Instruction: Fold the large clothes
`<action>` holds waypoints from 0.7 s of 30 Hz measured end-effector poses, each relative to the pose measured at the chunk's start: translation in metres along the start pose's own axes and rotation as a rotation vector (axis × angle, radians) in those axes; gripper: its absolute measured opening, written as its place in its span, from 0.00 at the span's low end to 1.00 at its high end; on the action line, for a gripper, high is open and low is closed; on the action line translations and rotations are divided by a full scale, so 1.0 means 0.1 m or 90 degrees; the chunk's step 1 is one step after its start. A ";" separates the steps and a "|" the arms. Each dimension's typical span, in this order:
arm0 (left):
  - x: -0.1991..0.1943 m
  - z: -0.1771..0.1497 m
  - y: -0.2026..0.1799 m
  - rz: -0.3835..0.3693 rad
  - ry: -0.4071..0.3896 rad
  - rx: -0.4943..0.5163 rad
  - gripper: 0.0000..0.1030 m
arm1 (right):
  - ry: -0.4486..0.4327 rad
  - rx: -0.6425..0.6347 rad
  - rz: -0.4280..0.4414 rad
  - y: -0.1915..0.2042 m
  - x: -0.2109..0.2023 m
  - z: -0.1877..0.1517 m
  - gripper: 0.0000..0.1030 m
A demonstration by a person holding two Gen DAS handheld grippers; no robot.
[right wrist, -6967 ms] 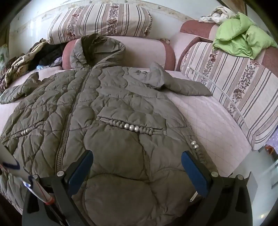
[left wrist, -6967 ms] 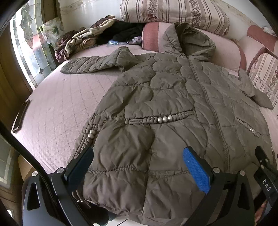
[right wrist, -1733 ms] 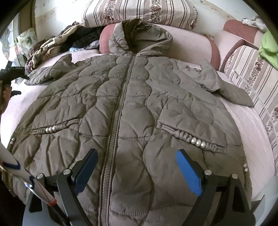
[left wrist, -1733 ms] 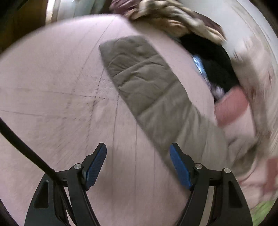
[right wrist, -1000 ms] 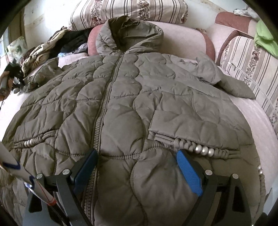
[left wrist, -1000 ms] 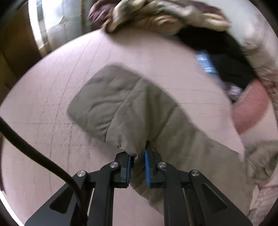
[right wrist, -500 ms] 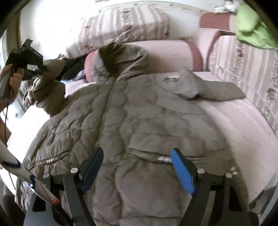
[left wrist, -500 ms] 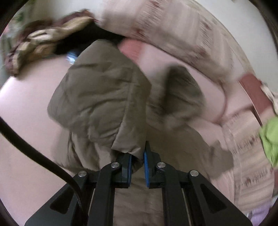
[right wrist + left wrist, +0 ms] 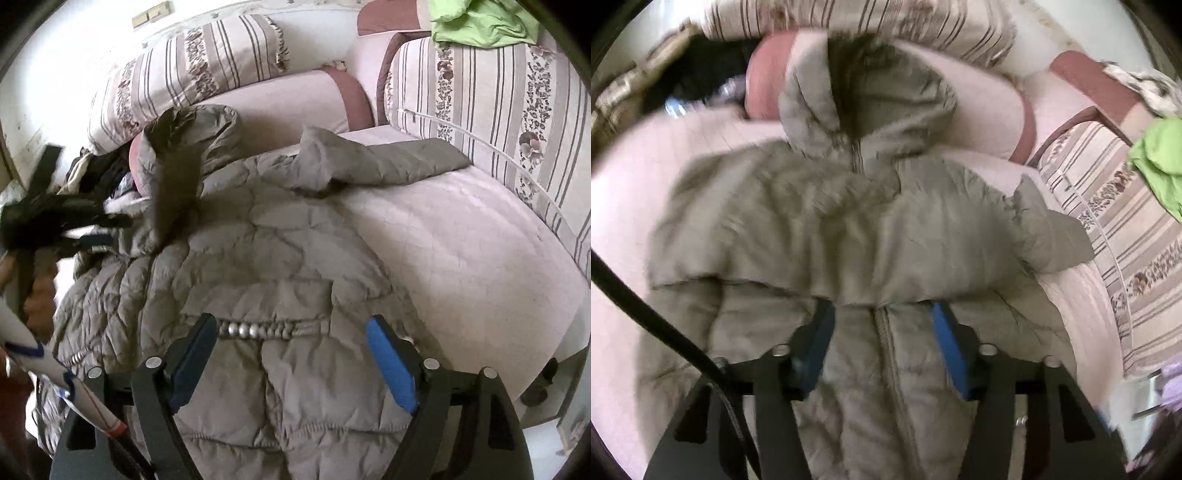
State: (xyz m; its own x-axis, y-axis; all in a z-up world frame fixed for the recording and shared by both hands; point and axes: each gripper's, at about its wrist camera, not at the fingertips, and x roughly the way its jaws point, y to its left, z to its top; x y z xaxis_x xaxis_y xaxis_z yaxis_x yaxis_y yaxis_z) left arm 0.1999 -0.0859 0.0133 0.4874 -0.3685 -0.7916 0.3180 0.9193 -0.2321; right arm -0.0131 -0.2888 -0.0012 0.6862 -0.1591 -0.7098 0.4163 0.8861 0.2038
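An olive quilted hooded jacket (image 9: 894, 369) lies face up on the pink bed (image 9: 461, 236). Its left sleeve (image 9: 798, 229) is folded across the chest, just ahead of my left gripper (image 9: 882, 332), which is open and empty above the zipper. The right sleeve (image 9: 391, 162) still lies spread out toward the sofa back. My right gripper (image 9: 291, 354) is open and empty, hovering over the jacket's hem near the beaded pocket (image 9: 255, 328). The left gripper also shows in the right wrist view (image 9: 55, 218).
Striped cushions (image 9: 229, 74) line the back and right side (image 9: 524, 118). A pile of dark and tan clothes (image 9: 683, 74) lies at the back left. Green fabric (image 9: 1160, 162) sits on the right backrest. Bare pink mattress lies right of the jacket.
My left gripper carried the left sleeve over the jacket's chest and has opened, letting it go. My right gripper stayed open and shifted toward the jacket's right side.
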 end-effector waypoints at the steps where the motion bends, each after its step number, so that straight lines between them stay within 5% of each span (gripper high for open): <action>1: -0.14 -0.06 0.00 0.018 -0.022 0.013 0.60 | 0.003 0.000 0.005 0.03 0.04 0.04 0.86; 3: -0.34 -0.21 0.09 0.060 -0.051 0.029 0.67 | 0.006 -0.003 0.013 0.09 0.11 0.13 0.86; 10: -0.56 -0.79 0.70 0.242 -0.090 0.004 0.68 | 0.040 -0.010 0.033 0.36 0.83 0.71 0.87; 18: -0.45 -1.05 1.16 0.311 -0.103 -0.038 0.68 | 0.158 0.065 0.042 0.57 1.98 1.11 0.84; 19: -0.45 -1.06 1.20 0.316 -0.107 -0.039 0.68 | 0.161 0.067 0.035 0.60 2.04 1.13 0.69; 20: -0.44 -1.06 1.20 0.317 -0.108 -0.040 0.68 | 0.175 0.065 0.039 0.64 2.09 1.15 0.44; 21: -0.44 -1.05 1.22 0.316 -0.111 -0.042 0.68 | 0.184 0.061 0.035 0.67 2.10 1.18 0.39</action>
State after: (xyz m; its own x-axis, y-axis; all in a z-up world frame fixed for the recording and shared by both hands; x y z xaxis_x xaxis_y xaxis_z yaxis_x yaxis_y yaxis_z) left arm 0.1312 0.0568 -0.0395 0.6957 0.1014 -0.7111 -0.0353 0.9936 0.1071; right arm 0.2295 -0.3141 -0.0574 0.5164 0.0305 -0.8558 0.4470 0.8428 0.2998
